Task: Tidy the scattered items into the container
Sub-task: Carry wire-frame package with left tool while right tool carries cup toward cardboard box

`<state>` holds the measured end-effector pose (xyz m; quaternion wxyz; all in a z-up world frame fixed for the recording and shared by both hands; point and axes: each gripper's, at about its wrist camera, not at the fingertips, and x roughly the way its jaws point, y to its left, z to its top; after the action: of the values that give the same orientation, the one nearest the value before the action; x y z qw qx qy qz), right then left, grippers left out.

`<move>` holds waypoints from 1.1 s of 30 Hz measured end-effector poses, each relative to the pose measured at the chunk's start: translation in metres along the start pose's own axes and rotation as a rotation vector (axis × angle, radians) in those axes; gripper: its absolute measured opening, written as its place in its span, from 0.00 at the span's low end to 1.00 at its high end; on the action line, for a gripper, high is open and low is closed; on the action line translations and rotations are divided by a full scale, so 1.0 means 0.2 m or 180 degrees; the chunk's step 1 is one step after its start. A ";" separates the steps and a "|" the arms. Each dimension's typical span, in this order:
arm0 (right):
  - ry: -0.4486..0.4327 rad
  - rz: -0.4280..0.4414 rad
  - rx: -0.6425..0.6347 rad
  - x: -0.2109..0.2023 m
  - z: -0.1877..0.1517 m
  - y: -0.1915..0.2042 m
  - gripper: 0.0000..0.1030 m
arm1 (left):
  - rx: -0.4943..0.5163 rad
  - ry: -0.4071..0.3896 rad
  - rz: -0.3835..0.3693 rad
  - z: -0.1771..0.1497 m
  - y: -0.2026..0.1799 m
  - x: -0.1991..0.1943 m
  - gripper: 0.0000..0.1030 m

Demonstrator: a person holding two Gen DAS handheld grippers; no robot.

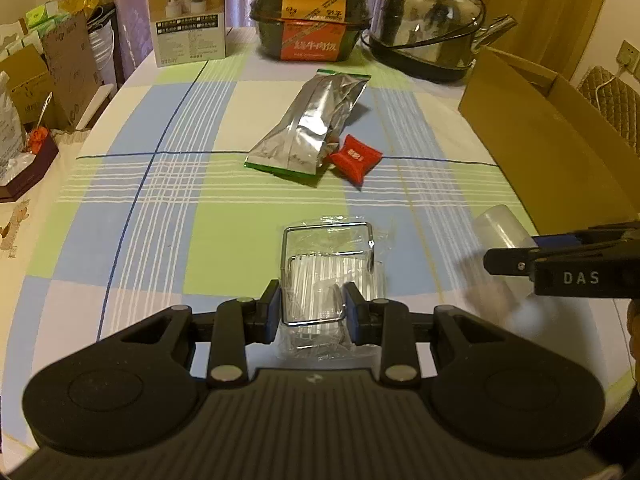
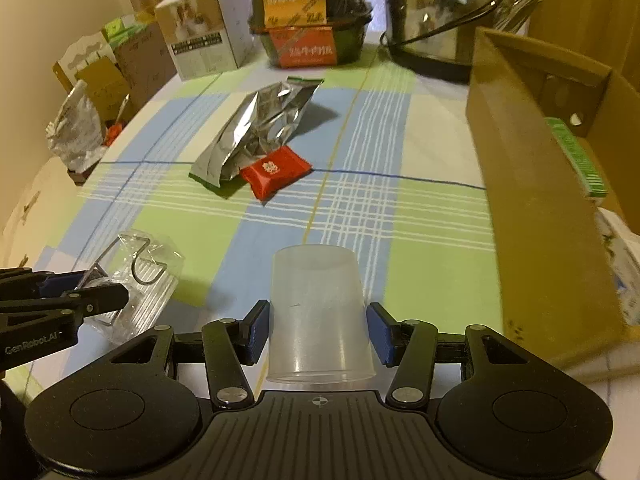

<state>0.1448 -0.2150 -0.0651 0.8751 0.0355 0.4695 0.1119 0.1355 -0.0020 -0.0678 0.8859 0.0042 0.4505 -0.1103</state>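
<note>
In the left wrist view my left gripper (image 1: 312,300) is shut on a clear plastic packet (image 1: 332,276) with a metal wire frame inside. My right gripper (image 2: 320,328) is shut on an upturned translucent plastic cup (image 2: 320,312), just above the checked tablecloth. The open cardboard box (image 2: 540,208) stands right of the cup, its near wall blurred. A silver foil pouch (image 1: 312,120) and a red sachet (image 1: 354,158) lie together mid-table. From the right wrist view the left gripper (image 2: 100,288) and its packet (image 2: 140,276) show at the left.
At the far table edge stand a white carton (image 1: 186,12), a black food tub with an orange label (image 1: 310,12) and a steel kettle (image 1: 432,20). The box holds a green pack (image 2: 576,156). Cartons and bags crowd the left, off the table (image 1: 36,80).
</note>
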 end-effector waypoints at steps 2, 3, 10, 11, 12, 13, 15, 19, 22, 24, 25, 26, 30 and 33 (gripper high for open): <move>-0.0048 0.0000 0.0013 -0.06 -0.01 0.00 0.53 | 0.0006 -0.0011 -0.0001 0.00 -0.02 -0.04 0.26; -0.0075 -0.0002 0.0015 -0.08 -0.01 0.00 0.53 | 0.0015 -0.0021 0.0002 0.00 -0.04 -0.06 0.26; -0.0240 -0.0018 0.0062 -0.25 -0.04 -0.03 0.53 | 0.0115 -0.0102 -0.0017 0.00 -0.14 -0.19 0.26; -0.0260 -0.0022 0.0073 -0.27 -0.05 -0.03 0.53 | 0.0127 -0.0112 -0.0020 0.00 -0.15 -0.20 0.26; -0.0280 -0.0026 0.0086 -0.29 -0.05 -0.04 0.53 | 0.0143 -0.0124 -0.0022 0.00 -0.17 -0.22 0.26; -0.0300 -0.0032 0.0096 -0.31 -0.06 -0.04 0.53 | 0.0156 -0.0134 -0.0026 0.00 -0.18 -0.24 0.26; -0.0342 -0.0045 0.0113 -0.36 -0.07 -0.06 0.53 | 0.0170 -0.0150 -0.0046 0.00 -0.21 -0.26 0.26; -0.0414 -0.0076 0.0157 -0.44 -0.10 -0.09 0.53 | 0.0223 -0.0180 -0.0074 -0.02 -0.26 -0.31 0.26; -0.0463 -0.0107 0.0196 -0.49 -0.11 -0.12 0.53 | 0.0267 -0.0195 -0.0097 -0.02 -0.30 -0.33 0.26; -0.0492 -0.0123 0.0220 -0.52 -0.12 -0.14 0.53 | 0.0298 -0.0207 -0.0113 -0.02 -0.33 -0.35 0.26; -0.0508 -0.0132 0.0235 -0.54 -0.12 -0.15 0.53 | 0.0311 -0.0214 -0.0120 -0.02 -0.34 -0.35 0.26; -0.0521 -0.0139 0.0248 -0.55 -0.12 -0.16 0.53 | 0.0324 -0.0222 -0.0128 -0.02 -0.35 -0.36 0.26; -0.0586 -0.0170 0.0301 -0.61 -0.13 -0.20 0.53 | 0.0359 -0.0248 -0.0158 0.00 -0.40 -0.39 0.26; -0.0637 -0.0202 0.0343 -0.65 -0.14 -0.23 0.53 | 0.0401 -0.0278 -0.0196 0.01 -0.44 -0.40 0.26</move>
<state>0.0607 -0.2916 0.0176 0.9175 0.0785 0.3860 0.0547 0.0739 -0.0729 0.0065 0.8989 0.0412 0.4034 -0.1657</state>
